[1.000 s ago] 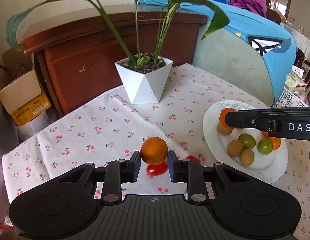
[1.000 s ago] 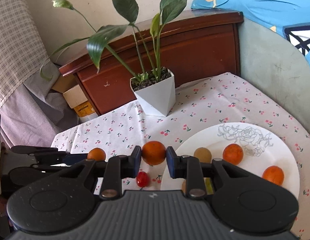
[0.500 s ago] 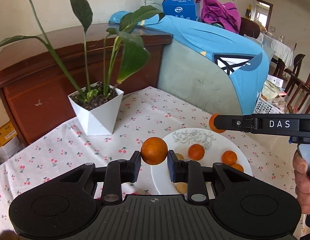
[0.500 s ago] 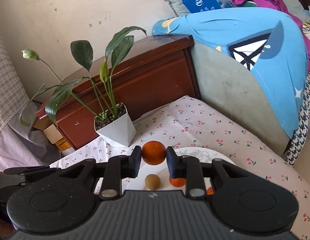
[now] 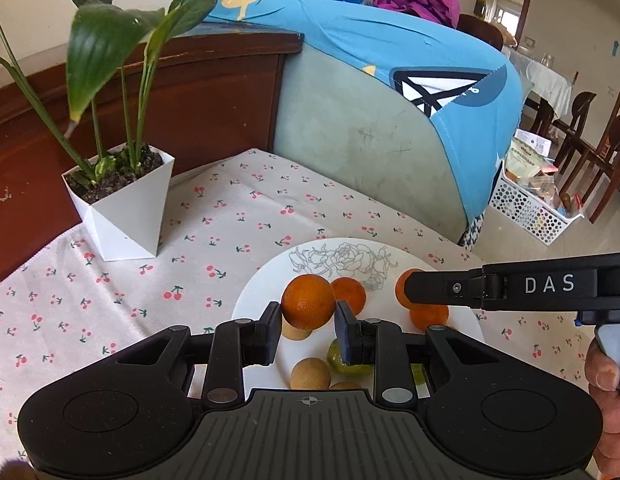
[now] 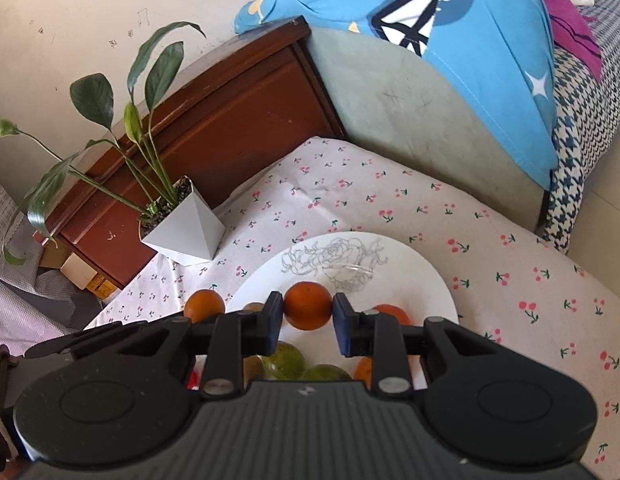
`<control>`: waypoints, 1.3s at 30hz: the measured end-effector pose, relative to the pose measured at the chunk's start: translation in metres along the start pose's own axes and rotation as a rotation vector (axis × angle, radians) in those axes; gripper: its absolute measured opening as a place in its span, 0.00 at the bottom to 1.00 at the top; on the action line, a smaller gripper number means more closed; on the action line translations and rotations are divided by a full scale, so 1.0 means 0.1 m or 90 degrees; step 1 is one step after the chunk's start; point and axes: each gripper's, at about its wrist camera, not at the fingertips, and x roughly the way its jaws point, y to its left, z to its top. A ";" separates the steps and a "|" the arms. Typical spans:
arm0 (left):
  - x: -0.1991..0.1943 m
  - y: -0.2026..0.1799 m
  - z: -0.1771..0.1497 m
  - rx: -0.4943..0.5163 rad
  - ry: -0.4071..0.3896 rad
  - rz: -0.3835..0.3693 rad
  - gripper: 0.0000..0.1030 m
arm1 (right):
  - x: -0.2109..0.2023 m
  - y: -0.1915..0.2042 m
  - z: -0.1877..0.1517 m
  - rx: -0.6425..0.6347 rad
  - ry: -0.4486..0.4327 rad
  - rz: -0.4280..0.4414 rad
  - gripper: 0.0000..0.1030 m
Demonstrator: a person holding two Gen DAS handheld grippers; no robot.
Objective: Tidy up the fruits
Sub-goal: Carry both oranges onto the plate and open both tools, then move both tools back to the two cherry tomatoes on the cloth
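Closest in, the left gripper [image 5: 307,322] is clamped on an orange [image 5: 307,307], its two pads pinching the fruit from either side, and it hangs above the near half of the white plate [image 5: 265,280]. Over on the other side, the right gripper [image 6: 308,318] has its own orange [image 6: 308,306] squeezed between the pads, also poised above the plate; seen from the left wrist, that right gripper reaches in from the right with the fruit at its tip, and a hand [image 5: 608,376] shows at its trigger.

Below both tools the plate is already busy: brown fruits [image 5: 310,374], a green fruit [image 5: 342,358] and more oranges [image 5: 349,290] sit on it, crowded toward the near side. The rose drawing [image 5: 342,262] at the far part of the plate lies bare.

So this reads as the delivery step, two oranges carried in together and neither set down yet. The next move, I'd say, calls for lowering each into a free gap, one at a time so the tools don't bump, then easing the pads apart gently; round fruit could roll off the shallow rim.

Farther back, the cherry-print tablecloth [image 5: 229,220] runs to a potted plant [image 5: 121,204], with a wooden cabinet [image 5: 213,92] and a blue-draped sofa [image 5: 410,80] behind.
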 end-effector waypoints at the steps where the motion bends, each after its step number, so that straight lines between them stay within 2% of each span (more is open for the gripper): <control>1: 0.03 -0.01 0.00 0.001 0.003 0.001 0.25 | 0.01 -0.01 -0.01 0.002 0.004 -0.004 0.26; 6: 0.13 -0.04 -0.02 -0.004 0.017 -0.008 0.25 | 0.04 -0.07 -0.03 0.019 0.024 -0.020 0.27; 14: 0.13 -0.07 0.00 -0.015 0.019 -0.007 0.30 | 0.00 -0.11 -0.03 0.030 0.013 -0.028 0.29; 18: 0.07 -0.04 0.04 -0.022 0.021 0.013 0.45 | -0.01 -0.09 -0.01 0.027 0.010 -0.023 0.29; 24: -0.07 0.10 0.08 -0.038 0.033 0.051 0.51 | -0.03 -0.03 -0.01 0.020 0.010 -0.006 0.30; 31: -0.27 0.31 0.14 -0.043 0.035 0.102 0.53 | -0.03 0.12 -0.05 -0.005 0.013 0.028 0.31; 39: -0.34 0.53 0.10 -0.033 0.058 0.132 0.55 | 0.02 0.40 -0.19 -0.073 0.034 0.069 0.31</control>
